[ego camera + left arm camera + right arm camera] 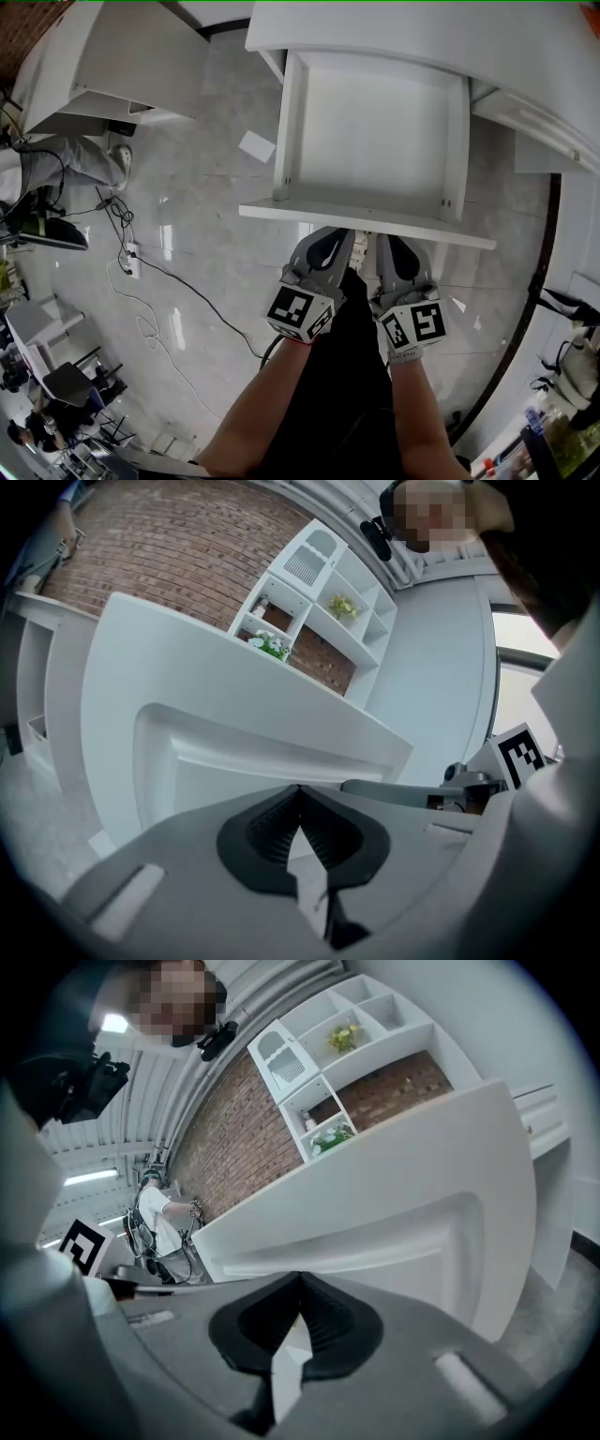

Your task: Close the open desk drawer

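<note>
The left gripper [332, 234] and right gripper [391, 244], both pressed together, sat by the open white rectangular drawer [375, 221]. Uneven pushing might jam it

Office-like room: white desks [422, 28], brick wall [169, 536], plant-decked wall shelves [323, 592], cables [178, 286] across glossy tiled floor [202, 178].

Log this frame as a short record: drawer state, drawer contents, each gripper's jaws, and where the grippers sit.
drawer: open, pulled out from the desk
contents: none visible
left gripper: jaws together, empty
right gripper: jaws together, empty
position: both just before the drawer front; contact unclear
</note>
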Demonstrator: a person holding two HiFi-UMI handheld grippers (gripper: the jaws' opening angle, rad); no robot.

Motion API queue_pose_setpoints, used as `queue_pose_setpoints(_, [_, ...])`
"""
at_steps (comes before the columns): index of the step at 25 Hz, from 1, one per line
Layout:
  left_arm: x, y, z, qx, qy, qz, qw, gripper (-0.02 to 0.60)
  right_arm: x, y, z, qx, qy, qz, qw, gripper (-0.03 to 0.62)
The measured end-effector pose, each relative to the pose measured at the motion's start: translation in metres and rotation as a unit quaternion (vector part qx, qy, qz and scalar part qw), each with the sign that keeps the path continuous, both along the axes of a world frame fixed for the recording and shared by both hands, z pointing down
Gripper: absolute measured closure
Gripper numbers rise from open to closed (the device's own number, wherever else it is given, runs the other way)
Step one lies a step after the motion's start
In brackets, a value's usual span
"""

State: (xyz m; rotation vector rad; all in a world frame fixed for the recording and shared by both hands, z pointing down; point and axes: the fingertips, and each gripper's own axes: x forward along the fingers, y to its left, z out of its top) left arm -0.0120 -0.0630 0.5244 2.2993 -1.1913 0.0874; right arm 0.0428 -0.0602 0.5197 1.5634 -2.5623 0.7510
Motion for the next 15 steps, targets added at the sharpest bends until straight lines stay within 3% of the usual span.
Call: queue_pose_setpoints(15, [0.001, -0.038, -0.002, 0.018, 0.002, -0.004, 0.9998, 0.583, 0.0, -0.035, -0.001, 0.002, -0.017, 0.006, 1.0, 0.594])
